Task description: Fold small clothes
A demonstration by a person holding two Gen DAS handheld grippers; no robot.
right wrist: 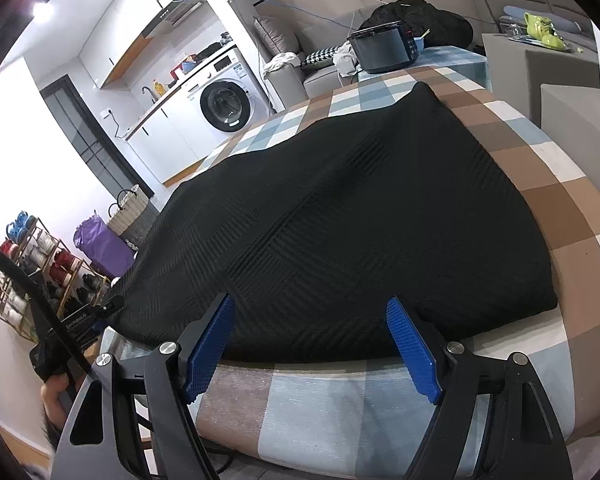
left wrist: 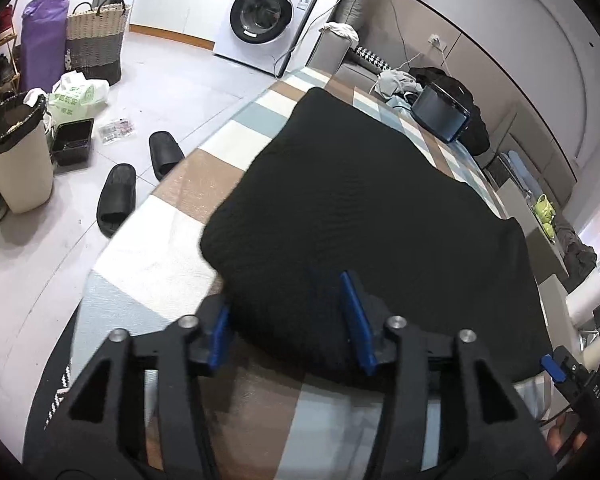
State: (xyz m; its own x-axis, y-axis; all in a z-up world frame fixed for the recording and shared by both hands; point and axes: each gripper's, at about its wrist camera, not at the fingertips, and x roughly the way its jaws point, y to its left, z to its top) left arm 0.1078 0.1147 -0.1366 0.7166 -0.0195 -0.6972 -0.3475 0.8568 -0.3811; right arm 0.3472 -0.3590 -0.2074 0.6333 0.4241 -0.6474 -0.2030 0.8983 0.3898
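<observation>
Black knitted cloth [right wrist: 340, 232] lies spread over most of a table covered with a checked tablecloth [right wrist: 540, 184] in brown, white and pale blue. At its near edge the left gripper [left wrist: 288, 312] stands with its blue pads [left wrist: 356, 320] apart, a raised bit of the cloth's hem between them; whether the pads press on the fabric I cannot tell, since the picture is blurred there. The right gripper [right wrist: 312, 344] is plainly released, its blue pads spread wide just above the cloth's near hem, with nothing between them; from the left wrist camera it shows only as a tip at the right edge. On the far end of the table stands a dark electric pot [right wrist: 384, 50] with its lid on, so its contents are hidden; a small blue bowl [right wrist: 419, 43] with a utensil sticking out sits just beside it. On the floor to the left a beige waste bin [left wrist: 18, 160] with a black liner [left wrist: 4, 128] holds some rubbish, what exactly is too small to tell. Near it lies a black plastic tray [left wrist: 73, 140], a green-printed plastic bag [left wrist: 78, 96], and a pair of black slippers [left wrist: 140, 176]. A woven laundry basket [left wrist: 96, 36] with dark handles stands further back beside a purple bag [left wrist: 44, 36]; its inside is not visible. A white washing machine [left wrist: 266, 20] stands against the far wall with its door shut.
</observation>
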